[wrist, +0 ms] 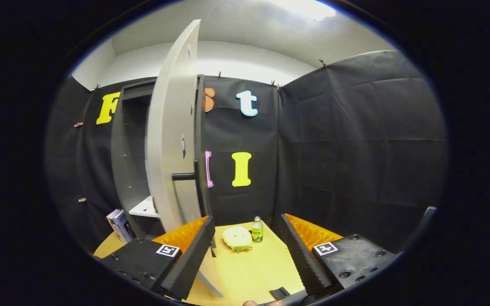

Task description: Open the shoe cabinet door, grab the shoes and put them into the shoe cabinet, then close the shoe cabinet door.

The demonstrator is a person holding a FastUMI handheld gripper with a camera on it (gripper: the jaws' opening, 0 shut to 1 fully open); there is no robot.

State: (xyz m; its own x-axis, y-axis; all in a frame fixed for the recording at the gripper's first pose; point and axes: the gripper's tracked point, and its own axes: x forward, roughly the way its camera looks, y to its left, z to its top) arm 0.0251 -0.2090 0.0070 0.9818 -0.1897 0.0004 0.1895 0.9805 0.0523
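My gripper [245, 255] sits low in the frame with its fingers spread wide and nothing between them. The door's [172, 140] lower edge runs just beside my left finger; if I swing left from here I expect to clip it and knock the door. Past the fingertips, at centre, a pale yellow rounded thing [237, 238] lies on the bench [249, 272]. It may be a slipper, the shoe I want, though the view is too small to be sure. A small bottle [257, 229] stands touching or just beside it, so a wide grab could tip it. At centre left the cabinet [132, 161] stands open, with books [119, 225] at its foot.
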